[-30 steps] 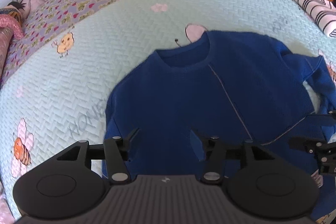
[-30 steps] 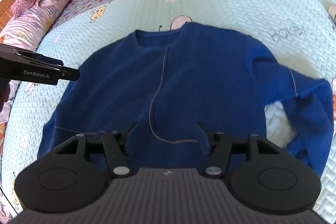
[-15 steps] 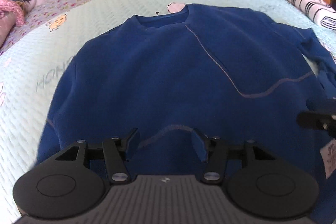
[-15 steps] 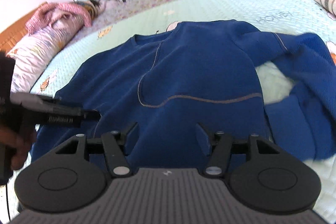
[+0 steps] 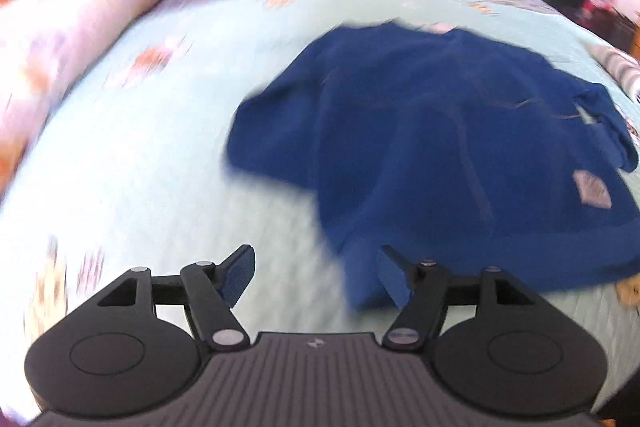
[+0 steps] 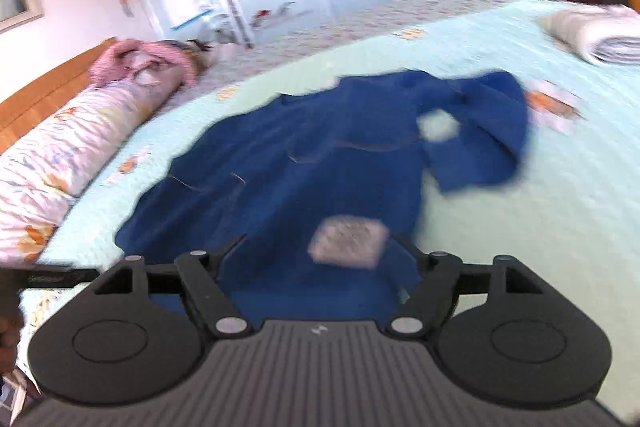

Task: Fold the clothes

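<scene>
A dark blue sweater (image 5: 440,147) lies spread on the pale green quilt (image 5: 140,167), collar away from me and one sleeve bunched at the far right (image 6: 488,131). A grey label (image 6: 348,241) shows near its hem. My left gripper (image 5: 316,263) is open just off the sweater's near left corner, with its right finger over the hem edge. My right gripper (image 6: 322,247) is open low over the hem, with the label between its fingers. Neither holds cloth. Both views are blurred. The left gripper (image 6: 52,277) also shows at the left edge of the right wrist view.
A long patterned bolster (image 6: 60,155) and a pink garment (image 6: 140,63) lie along the wooden headboard (image 6: 48,95) at the left. A folded striped cloth (image 6: 600,35) sits at the bed's far right. Shelves and furniture stand beyond the bed.
Both grippers have pulled back toward the sweater's hem and tilted up, so more of the room shows. The left one has shifted left, off the sweater's corner. Both stay open.
</scene>
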A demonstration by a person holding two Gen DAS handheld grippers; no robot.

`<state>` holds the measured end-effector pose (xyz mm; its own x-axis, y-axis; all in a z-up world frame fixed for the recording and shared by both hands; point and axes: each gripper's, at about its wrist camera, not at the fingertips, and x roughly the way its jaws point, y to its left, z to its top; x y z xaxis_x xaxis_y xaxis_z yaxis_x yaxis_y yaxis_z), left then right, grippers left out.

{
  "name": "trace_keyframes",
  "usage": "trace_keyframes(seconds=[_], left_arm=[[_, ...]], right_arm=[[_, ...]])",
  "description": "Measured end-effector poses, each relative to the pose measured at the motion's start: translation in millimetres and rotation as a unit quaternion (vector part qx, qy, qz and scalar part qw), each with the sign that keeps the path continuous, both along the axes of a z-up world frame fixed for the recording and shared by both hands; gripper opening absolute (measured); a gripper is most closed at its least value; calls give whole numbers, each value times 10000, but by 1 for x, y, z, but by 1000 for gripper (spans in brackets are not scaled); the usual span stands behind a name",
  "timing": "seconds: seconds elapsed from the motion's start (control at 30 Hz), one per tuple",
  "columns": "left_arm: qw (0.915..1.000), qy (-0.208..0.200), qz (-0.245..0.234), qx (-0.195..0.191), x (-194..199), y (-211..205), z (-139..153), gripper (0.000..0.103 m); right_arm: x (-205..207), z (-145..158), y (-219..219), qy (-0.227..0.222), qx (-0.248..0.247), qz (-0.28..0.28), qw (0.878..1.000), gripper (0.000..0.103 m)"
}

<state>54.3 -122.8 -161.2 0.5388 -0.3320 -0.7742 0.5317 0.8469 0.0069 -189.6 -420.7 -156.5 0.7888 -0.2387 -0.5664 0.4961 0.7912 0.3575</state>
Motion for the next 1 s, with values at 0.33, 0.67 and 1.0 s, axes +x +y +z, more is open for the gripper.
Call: trace_keyframes(seconds=[0.33,0.67,1.0], left_arm=[[9851,1107,572,-1184,35,14,-31,70],[9826,1119,277,-1456,35,-23,-35,68],[9806,984,-74,-1693,8,-22,-17,8]], right_arm=[[-23,-39,-16,-17,1499,-732,9860,76],[2,-60,-38,-348,2280,-919,9687,77],[-2,-56,-41,-299,2186,-844,9717,10]])
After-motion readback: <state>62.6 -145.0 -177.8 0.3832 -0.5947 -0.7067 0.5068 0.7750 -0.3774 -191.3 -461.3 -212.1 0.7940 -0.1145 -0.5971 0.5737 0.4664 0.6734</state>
